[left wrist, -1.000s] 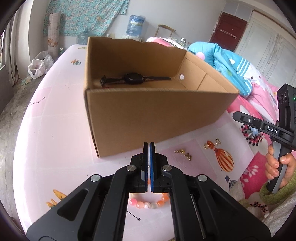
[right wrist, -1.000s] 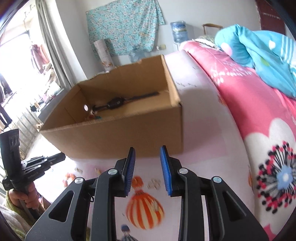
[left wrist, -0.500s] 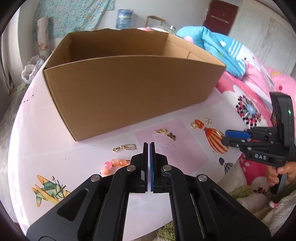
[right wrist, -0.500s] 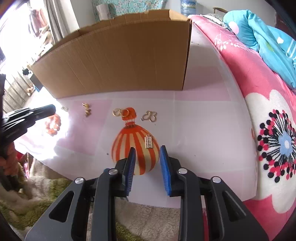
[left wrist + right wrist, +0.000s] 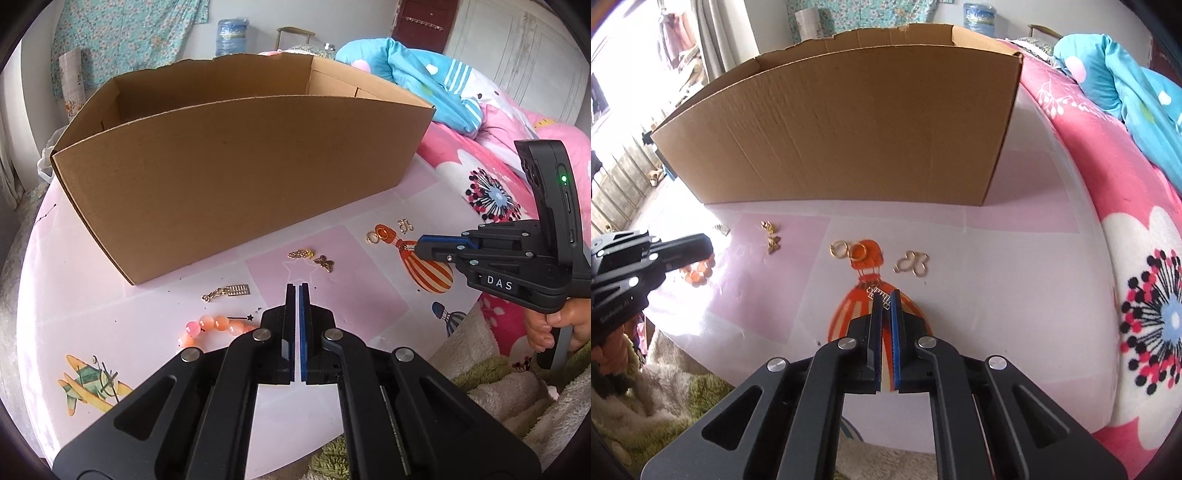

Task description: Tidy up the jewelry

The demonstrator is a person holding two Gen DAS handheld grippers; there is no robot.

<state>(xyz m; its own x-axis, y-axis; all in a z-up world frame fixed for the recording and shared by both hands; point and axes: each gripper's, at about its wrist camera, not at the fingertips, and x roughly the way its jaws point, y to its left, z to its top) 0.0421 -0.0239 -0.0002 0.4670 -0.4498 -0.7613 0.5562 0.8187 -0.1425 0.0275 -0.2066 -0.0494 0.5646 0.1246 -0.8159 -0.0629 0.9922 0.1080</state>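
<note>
Right hand-held gripper (image 5: 885,295) now pinched shut on small gold charm (image 5: 877,293), after hanging open; ready for box (image 5: 849,122).

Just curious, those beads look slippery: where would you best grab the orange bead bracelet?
On the bead bracelet, pinch across one bead of the exposed arc, from straight above: it lies flat on the table, leaving no room underneath.

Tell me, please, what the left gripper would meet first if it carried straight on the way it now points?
Most likely the bare pink tabletop just ahead of the shut left gripper; the small gold butterfly charm lies slightly beyond, right of that line. Depth is uncertain.
</note>
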